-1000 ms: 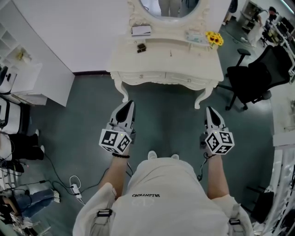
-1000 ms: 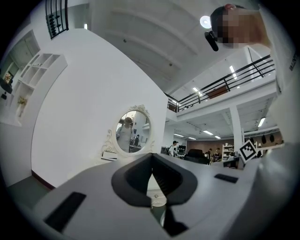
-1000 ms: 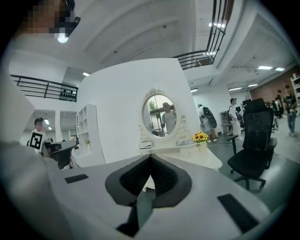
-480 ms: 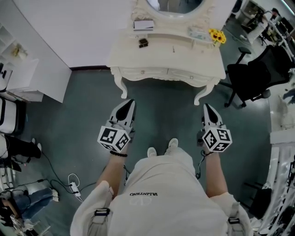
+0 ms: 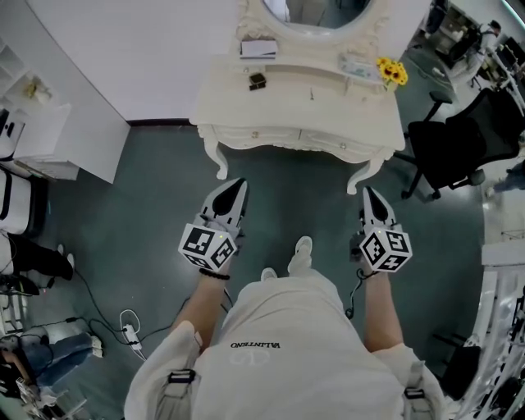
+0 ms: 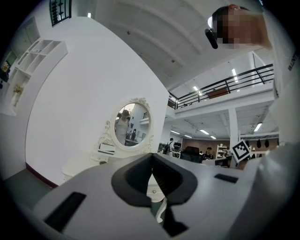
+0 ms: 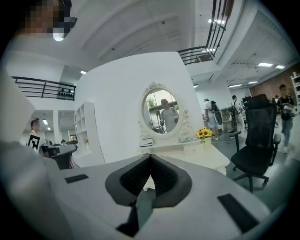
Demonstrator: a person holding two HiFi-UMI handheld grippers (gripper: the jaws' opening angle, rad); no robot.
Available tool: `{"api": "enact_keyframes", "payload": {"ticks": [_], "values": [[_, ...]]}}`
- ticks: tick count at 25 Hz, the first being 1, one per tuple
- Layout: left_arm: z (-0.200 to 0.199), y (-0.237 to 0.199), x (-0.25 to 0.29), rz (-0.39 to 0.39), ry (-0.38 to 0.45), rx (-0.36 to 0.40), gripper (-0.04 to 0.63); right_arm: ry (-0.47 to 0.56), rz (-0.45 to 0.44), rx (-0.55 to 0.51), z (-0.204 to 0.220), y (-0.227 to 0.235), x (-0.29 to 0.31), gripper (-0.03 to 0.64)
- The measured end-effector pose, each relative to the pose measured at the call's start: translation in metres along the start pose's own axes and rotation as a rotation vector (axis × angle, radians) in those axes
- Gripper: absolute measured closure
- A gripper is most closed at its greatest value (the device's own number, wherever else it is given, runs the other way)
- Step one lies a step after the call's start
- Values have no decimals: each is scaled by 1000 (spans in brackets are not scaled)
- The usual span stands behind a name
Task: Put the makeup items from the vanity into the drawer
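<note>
While the person is standing on the teal floor [image 5: 148, 213] facing the cream bench [image 5: 238, 107], both hands are hovering well short of it. Far left, a white shelf unit [image 5: 45, 123] is sitting against the wall, and a power strip [image 5: 131, 332] with its cables is lying on the floor nearer the person. Moving in, the left tongs [image 5: 238, 189] are pointing at the bench, tips pressing together with nothing between them; the left gripper view is showing the same, pads meeting at the point.

Up on the bench, the makeup items are all sitting on top. A white box [image 5: 257, 49] is resting on the raised back ledge under the oval mirror [image 5: 316, 12]. A small dark item [image 5: 257, 80] is lying just in front of it, and a thin little stick [image 5: 312, 95] is lying near the middle. A pale tray [image 5: 354, 64] is sitting on the ledge further right. Below the top, the left drawer [image 5: 250, 135] and the right drawer [image 5: 340, 146] are both showing shut fronts.

Next across, the right tongs [image 5: 367, 193] are hanging about level with the left pair, also closed and empty, well apart from the bench. Yellow flowers [image 5: 392, 72] are brightening the bench's right corner, and a black office chair [image 5: 451, 148] is standing just beside that end.
</note>
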State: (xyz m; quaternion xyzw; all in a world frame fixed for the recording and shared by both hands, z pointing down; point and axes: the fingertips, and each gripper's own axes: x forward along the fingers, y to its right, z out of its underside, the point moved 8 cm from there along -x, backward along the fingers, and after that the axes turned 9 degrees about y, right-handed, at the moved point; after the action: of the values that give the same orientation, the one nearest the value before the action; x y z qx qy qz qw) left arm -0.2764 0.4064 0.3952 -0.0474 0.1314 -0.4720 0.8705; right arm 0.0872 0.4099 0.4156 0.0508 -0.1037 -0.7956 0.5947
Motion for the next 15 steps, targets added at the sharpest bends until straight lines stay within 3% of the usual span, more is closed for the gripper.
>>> {"api": "enact_keyframes", "payload": {"ticks": [15], "values": [[14, 1, 137, 14, -9, 27, 594, -2, -46, 18, -20, 83, 95, 606]]}}
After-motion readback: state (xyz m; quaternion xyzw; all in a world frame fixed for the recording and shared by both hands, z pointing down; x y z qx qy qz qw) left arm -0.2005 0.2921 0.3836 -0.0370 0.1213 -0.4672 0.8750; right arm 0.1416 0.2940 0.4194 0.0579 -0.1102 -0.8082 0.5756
